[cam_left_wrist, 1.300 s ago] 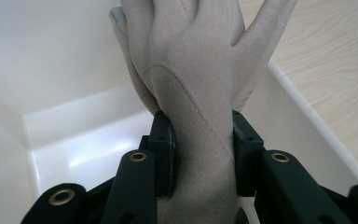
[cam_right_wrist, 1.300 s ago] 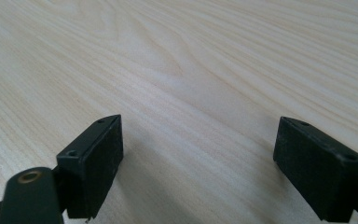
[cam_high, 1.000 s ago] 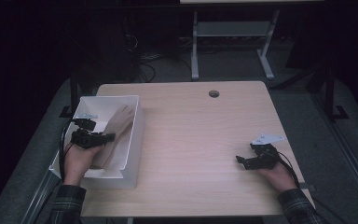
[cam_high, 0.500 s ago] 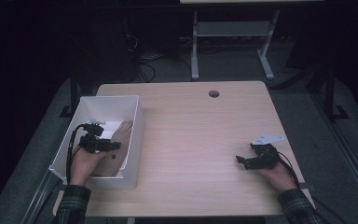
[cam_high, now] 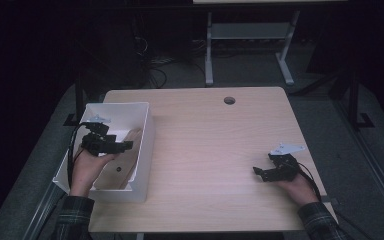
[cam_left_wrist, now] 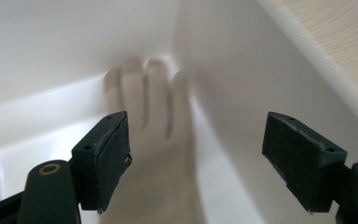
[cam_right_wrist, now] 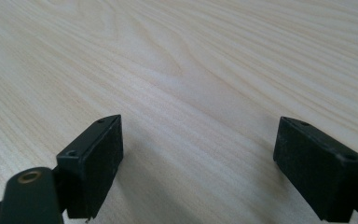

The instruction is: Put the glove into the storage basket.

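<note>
High view: a beige glove (cam_high: 125,160) lies in the white bin (cam_high: 147,135) at the worktop's (cam_high: 220,145) left edge, against the right wall. Just above it, the left gripper (cam_high: 111,145) has just been opening its fingers; nothing sits between them. Well apart, the right gripper (cam_high: 267,171) rests on bare wood, fingers spread wide, empty.

Light wooden table (cam_high: 215,150) with a round hole (cam_high: 229,100), grey metal stand (cam_high: 247,35) behind, dark floor (cam_high: 360,150)
</note>
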